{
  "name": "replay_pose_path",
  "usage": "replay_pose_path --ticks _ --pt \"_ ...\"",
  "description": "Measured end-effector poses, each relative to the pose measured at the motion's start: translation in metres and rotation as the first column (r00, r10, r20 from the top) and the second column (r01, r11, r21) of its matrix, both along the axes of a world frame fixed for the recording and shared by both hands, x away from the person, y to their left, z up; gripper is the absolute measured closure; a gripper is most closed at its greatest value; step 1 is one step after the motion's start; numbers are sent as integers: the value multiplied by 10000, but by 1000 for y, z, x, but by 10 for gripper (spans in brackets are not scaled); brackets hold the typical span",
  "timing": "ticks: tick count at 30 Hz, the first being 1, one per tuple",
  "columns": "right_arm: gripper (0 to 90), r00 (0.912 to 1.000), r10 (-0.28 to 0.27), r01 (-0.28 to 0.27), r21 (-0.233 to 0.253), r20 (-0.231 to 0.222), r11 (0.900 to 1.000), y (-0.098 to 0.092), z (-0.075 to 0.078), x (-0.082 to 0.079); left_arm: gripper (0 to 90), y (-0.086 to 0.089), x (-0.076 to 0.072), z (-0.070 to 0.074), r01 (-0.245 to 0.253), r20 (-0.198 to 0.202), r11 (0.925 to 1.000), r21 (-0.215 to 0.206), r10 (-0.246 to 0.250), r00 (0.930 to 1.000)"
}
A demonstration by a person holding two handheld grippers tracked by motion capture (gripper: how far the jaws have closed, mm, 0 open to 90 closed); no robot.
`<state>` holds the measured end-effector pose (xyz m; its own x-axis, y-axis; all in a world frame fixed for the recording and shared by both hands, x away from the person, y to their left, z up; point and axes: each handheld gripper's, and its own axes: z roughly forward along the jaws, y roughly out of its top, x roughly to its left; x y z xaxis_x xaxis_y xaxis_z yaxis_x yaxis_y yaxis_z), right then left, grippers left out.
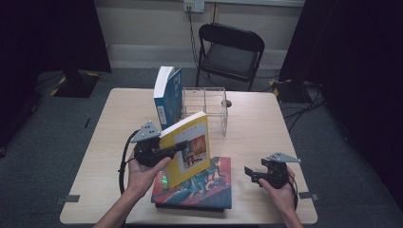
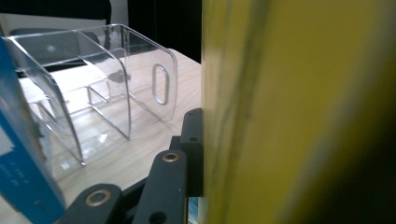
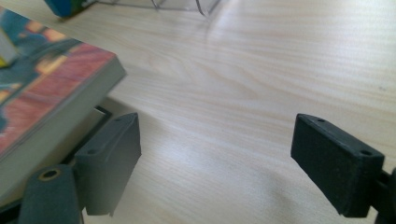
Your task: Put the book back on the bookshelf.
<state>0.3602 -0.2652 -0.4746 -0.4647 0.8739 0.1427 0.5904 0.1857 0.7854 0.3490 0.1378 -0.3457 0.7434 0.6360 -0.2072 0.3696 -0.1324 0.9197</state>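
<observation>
Yellow book (image 1: pixel 190 147) is up off the worktop, tilted, pinched along its edge by the left gripper (image 1: pixel 178 146), jaws closed flat against the cover w/ no gap showing in the left gripper view. It hangs over the near-centre of the table (image 1: pixel 256 128), just above the stack.

Near edge first: colourful book (image 1: pixel 204 185) lies flat, on top of a darker one, at the near edge, centre. Right gripper (image 1: pixel 251 173) sits beside that stack near the near-right corner, jaws spread wide w/ nothing between them; right gripper view shows bare wood between the pads and the flat book's corner just left of the left-hand jaw.

Further back: blue book (image 1: pixel 167 97) already stands upright, touching the left side of the clear rack (image 1: pixel 209 107) towards the far edge, centre. Can't tell if it's inside a slot or just leaning against the wall. Slots on the rack's right look vacant. Beyond the far edge, a folding chair (image 1: pixel 230 50).

Progress, as judged: one book shelved or nearly so, 2nd in transit, at least two flat ones left. Roughly a third done.
</observation>
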Motion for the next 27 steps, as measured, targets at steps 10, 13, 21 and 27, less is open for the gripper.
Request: replay_pose_path --ticks 10,13,21,27 --pt "157 9993 41 -74 -887 -380 9960 5 -15 4 757 4 9 1 -525 75 9986 -10 525 9986" --pt "151 9981 131 -203 -1206 -601 9925 8 -20 4 756 4 11 1 -755 152 9971 19 755 9970" --pt "134 9999 -56 33 -1742 -130 9847 12 -25 2 756 5 18 3 -1201 259 9927 67 1199 9924" --pt "134 9998 -117 90 -1734 -143 9848 13 -25 2 757 2 32 5 -1472 368 9890 115 1467 9885"
